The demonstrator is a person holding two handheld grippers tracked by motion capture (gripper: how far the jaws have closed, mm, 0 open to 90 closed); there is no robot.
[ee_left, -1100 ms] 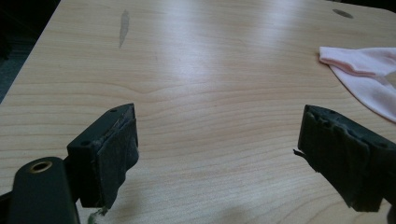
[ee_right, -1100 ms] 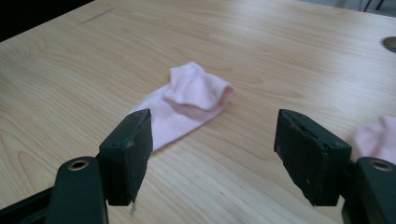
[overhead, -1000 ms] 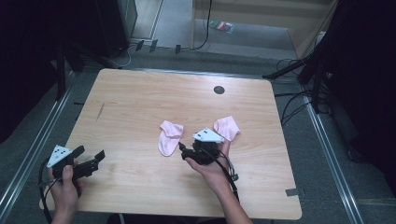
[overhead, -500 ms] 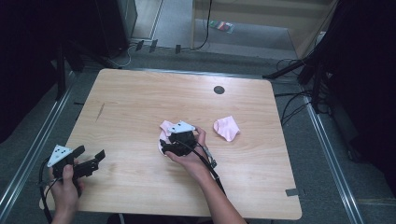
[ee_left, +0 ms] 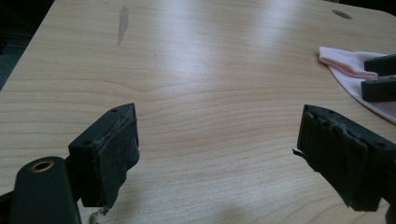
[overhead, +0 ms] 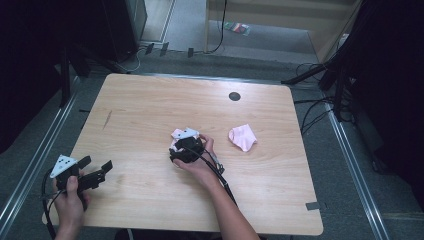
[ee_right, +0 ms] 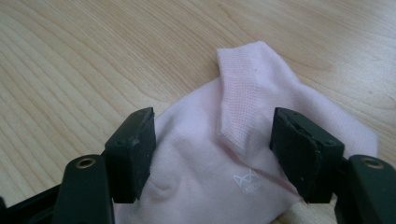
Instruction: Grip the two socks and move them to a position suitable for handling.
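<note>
- Underneath, my light wooden table [overhead: 150, 115] carries a dark round spot [overhead: 234, 96] toward 12 o'clock; grey floor and black cables surround it.
- Two pink socks: one [ee_right: 243, 154] mid-table under my right gripper [ee_right: 212, 154], another [overhead: 242, 137] at its 3 o'clock.
- Right jaws spread around the sock, not clamped.
- Left gripper [ee_left: 217, 154], 8 o'clock, gapes wide, empty.

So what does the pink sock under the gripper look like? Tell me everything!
The pink sock is small, pale pink and looks like soft knit fabric. It lies flat on the wooden table, with its ribbed cuff folded over on top and a tiny white logo near the bottom. The right gripper hangs over it with jaws open, one on each side of the folded cuff, not pinching it.
</note>
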